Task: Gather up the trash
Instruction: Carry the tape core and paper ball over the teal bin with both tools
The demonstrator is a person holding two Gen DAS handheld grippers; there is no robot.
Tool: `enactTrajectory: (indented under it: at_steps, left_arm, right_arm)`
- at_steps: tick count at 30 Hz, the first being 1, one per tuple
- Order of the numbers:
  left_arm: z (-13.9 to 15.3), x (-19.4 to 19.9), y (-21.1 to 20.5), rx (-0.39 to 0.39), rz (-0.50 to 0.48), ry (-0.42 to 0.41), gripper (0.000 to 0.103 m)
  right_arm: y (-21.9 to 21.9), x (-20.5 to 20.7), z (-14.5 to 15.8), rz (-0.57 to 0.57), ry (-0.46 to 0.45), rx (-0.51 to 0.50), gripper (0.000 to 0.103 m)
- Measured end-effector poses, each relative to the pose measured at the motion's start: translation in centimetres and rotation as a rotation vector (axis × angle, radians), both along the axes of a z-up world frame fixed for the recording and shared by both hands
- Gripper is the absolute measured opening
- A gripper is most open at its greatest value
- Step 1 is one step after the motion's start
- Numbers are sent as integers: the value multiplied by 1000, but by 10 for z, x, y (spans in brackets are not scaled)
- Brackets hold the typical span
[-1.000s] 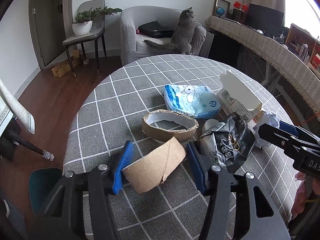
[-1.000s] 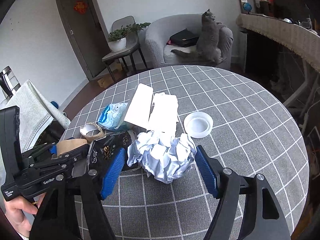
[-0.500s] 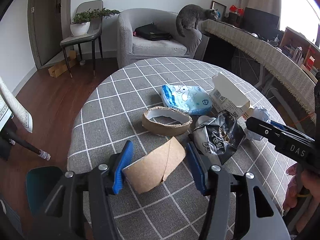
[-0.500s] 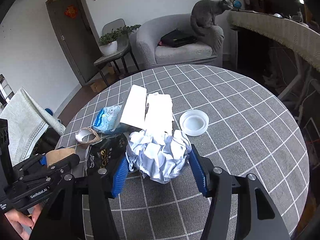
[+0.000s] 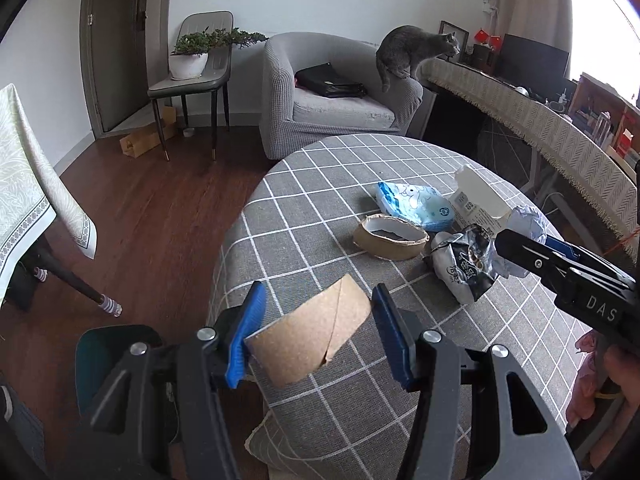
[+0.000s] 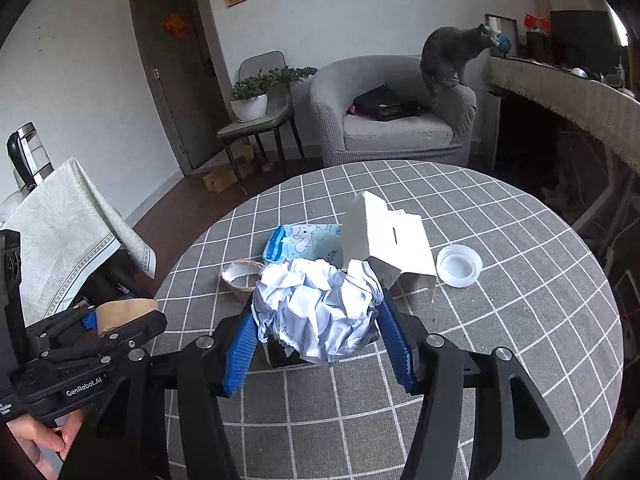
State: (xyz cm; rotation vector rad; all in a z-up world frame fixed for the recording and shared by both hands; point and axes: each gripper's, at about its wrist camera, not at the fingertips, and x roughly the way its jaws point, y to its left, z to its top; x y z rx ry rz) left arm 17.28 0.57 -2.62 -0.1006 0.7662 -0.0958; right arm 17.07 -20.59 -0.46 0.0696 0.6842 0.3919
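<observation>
Above the checked table point(image 5: 320, 200), left fingers point(image 5: 240, 336) clamp a cardboard tube point(image 5: 308, 340) — right fingers point(image 6: 394, 340) grip crumpled paper point(image 6: 320, 308).

"DAS" stands on the right hand-held gripper point(image 5: 600, 300); "GenRobot.AI" stands on the left hand-held gripper point(image 6: 86, 360); the snack bag's point(image 5: 466, 266) print is unreadable

Behind: grey cat point(image 5: 416, 50) perched on armchair point(image 5: 340, 96) arm, black bag point(image 5: 330, 85) on seat, potted plant point(image 5: 192, 58) on chair point(image 5: 196, 80).
</observation>
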Motion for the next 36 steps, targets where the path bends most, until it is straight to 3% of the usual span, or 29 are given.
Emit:
enactTrajectory:
  at_steps: [15, 22, 36]
  left_arm:
    - [-5, -16, 90, 41, 105, 13, 58]
    - [-19, -22, 134, 61, 174, 39, 58]
    - [-64, -40, 217, 93, 245, 131, 58]
  right_arm:
    - [100, 1, 1, 152, 5, 22, 58]
    - [149, 0, -4, 226, 25, 57, 58]
    - [247, -10, -24, 372, 54, 32, 58]
